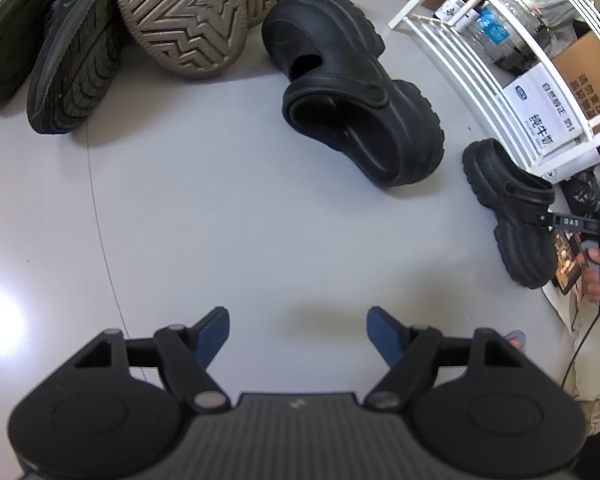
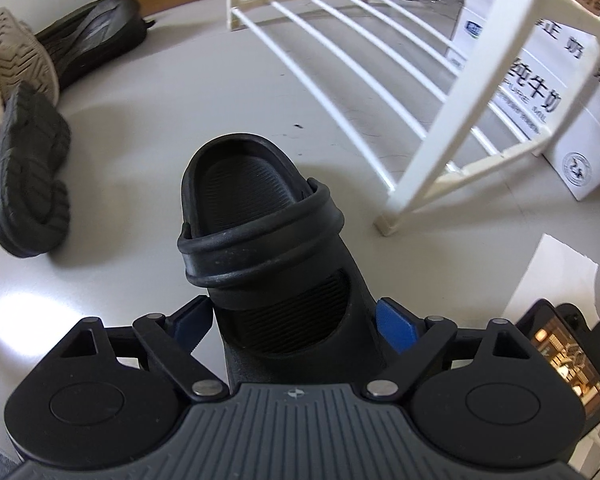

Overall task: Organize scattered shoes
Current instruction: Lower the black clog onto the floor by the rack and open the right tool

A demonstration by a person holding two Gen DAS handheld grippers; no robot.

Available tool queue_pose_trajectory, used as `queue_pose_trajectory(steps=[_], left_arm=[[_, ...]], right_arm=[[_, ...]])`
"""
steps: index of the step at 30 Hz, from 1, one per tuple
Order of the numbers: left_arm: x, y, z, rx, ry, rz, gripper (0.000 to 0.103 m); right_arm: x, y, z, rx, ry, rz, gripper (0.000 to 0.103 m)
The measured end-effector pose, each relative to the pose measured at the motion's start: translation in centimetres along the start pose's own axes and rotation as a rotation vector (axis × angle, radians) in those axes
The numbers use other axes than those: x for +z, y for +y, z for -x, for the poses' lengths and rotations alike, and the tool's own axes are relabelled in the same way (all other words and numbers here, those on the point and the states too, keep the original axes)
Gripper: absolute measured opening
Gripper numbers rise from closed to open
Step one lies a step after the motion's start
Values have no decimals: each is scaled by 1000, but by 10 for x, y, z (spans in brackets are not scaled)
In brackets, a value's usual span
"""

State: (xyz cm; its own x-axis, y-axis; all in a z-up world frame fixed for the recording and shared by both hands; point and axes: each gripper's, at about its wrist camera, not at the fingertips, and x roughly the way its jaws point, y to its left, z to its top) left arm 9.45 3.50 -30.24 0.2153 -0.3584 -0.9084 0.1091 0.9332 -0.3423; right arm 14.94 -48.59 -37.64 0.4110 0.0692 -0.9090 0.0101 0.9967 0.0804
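Observation:
A black clog (image 2: 260, 216) stands upright on the grey floor beside the white shoe rack (image 2: 380, 92). My right gripper (image 2: 294, 308) straddles its toe end, with the blue pads (image 2: 394, 326) close against both sides; I see no squeeze. The same clog (image 1: 512, 216) shows at the right edge of the left wrist view. Its mate (image 1: 360, 92) lies on its side further out, also visible as a clog sole (image 2: 28, 172) on the left. My left gripper (image 1: 298, 320) hangs open over bare floor with nothing between its fingers.
A pile of shoes sits at the back: a tan zigzag sole (image 1: 188, 12) and dark shoes (image 1: 72, 60). Boxes and bottles (image 1: 540, 60) stand behind the rack. A phone (image 2: 568, 360) and a hand (image 1: 596, 276) are at the right.

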Motion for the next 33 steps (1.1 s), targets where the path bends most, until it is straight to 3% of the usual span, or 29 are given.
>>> queue_pose_trajectory(steps=[10,17,33], left_arm=[[2,0,-1,1,1,-2,78],[8,-3,-2,4,-8,-11,78],[71,-17,24,48,-97,-64,78]], right_arm=[[-3,-8,3,-30,15,-66,89],[0,-3,4,-19,3,-25,90],[-7,17,63,-2,-133,78,90]])
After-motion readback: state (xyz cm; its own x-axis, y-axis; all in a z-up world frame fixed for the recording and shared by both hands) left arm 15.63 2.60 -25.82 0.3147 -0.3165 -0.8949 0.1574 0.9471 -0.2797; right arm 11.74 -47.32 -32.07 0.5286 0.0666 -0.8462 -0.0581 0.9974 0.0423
